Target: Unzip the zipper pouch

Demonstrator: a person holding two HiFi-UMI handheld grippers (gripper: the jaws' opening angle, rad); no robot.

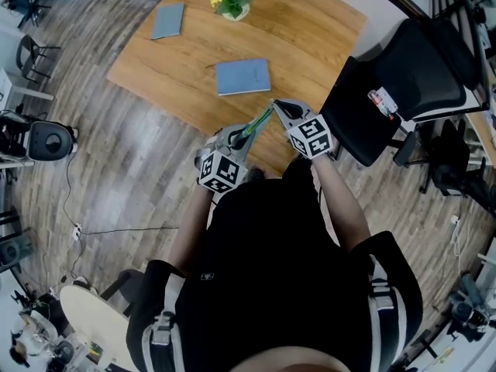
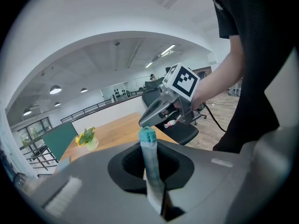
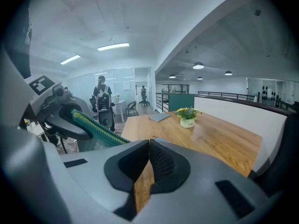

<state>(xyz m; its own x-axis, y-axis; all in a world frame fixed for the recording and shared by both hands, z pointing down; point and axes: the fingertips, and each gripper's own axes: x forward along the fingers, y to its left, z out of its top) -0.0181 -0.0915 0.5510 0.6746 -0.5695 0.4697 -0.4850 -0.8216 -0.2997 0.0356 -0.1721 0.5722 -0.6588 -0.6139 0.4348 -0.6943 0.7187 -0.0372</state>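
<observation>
Though pouch (image 1: 260, 121) reads as thin strip from above, left gripper (image 2: 150, 171) jaws clamp it edge-on — right gripper (image 3: 149, 146) jaws closed.

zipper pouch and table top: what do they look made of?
Zipper pouch: looks like knitted or woven fabric, teal-green with a yellow edge, matte; ribbed rows show. Table: wood or wood-look laminate, low sheen; grain lines are visible, but I cannot tell which of the two it is.
</observation>
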